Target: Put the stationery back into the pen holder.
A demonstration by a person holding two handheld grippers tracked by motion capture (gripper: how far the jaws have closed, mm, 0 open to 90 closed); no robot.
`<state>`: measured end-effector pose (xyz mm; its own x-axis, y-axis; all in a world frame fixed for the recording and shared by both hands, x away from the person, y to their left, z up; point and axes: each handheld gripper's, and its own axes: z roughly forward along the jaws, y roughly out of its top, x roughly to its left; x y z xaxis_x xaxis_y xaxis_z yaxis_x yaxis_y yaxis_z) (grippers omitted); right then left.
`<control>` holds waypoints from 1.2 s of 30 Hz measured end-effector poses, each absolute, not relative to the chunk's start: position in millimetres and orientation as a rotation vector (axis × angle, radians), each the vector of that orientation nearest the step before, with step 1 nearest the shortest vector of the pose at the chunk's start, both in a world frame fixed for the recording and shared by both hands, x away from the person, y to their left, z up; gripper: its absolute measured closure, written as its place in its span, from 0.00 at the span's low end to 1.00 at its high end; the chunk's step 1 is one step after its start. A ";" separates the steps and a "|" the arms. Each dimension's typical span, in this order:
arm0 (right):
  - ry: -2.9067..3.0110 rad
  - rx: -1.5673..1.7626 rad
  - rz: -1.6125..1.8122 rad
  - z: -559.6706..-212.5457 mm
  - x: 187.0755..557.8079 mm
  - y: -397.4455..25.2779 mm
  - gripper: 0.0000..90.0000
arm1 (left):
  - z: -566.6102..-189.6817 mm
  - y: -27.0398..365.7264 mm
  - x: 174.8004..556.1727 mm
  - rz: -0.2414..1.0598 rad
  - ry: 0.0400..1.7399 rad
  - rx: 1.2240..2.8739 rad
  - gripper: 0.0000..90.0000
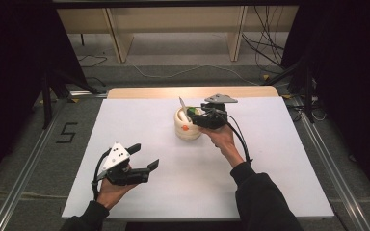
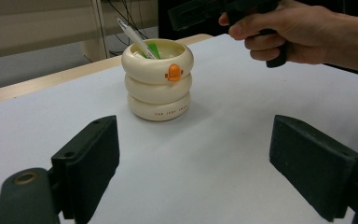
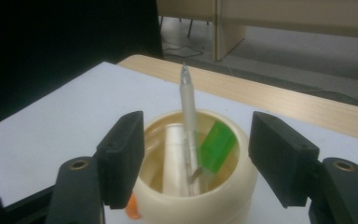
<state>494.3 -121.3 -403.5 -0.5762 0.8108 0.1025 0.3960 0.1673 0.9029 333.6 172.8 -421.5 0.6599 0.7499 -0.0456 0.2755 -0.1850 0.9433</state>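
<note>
1. The white surface (image 1: 139, 120) carries one thing, a cream duck-faced pen holder (image 1: 187, 126) of three stacked rings, standing upright near the middle of the far edge.
2. The holder looks glossy and rigid, probably ceramic or hard plastic, and so slippery and stable.
3. The right tool (image 3: 196, 151) hovers over its mouth, jaws spread on either side of the rim, pinching nothing.
4. The left tool (image 1: 142, 156) rests near the front-left corner, jaws spread wide and empty.
5. Inside, a translucent pen (image 3: 189, 116) leans upright: light, stiff, smooth. Best taken on the bare shaft above the rim.
6. A green eraser-like block (image 3: 216, 149) lies beside it.
</note>
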 end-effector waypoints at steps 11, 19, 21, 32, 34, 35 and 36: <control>2.131 1.088 1.429 -390.6 464.1 -135.9 0.34 | -421.2 173.7 335.2 0.499 0.840 1.750 0.17; 2.143 1.033 1.429 -386.5 441.8 -145.9 0.33 | -421.3 174.0 335.9 0.481 0.849 1.741 0.17; 2.143 1.029 1.437 -386.6 435.6 -150.2 0.33 | -421.3 174.3 336.1 0.479 0.849 1.742 0.17; 2.142 1.017 1.471 -395.0 401.5 -176.5 0.31 | -421.9 174.2 337.6 0.453 0.854 1.750 0.17; 2.142 1.011 1.475 -396.5 397.1 -180.5 0.31 | -422.3 173.7 337.6 0.451 0.855 1.750 0.17; 2.143 1.009 1.481 -397.1 395.0 -182.4 0.31 | -422.3 173.5 337.6 0.450 0.854 1.750 0.17; 2.140 1.015 1.486 -397.7 392.5 -184.0 0.31 | -422.2 173.4 337.6 0.449 0.852 1.751 0.17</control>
<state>392.5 -184.0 -397.7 -0.6851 0.7193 0.1151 0.3590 0.1959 0.9126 337.6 173.4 -422.2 0.6712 0.7332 -0.1093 0.3241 -0.1576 0.9328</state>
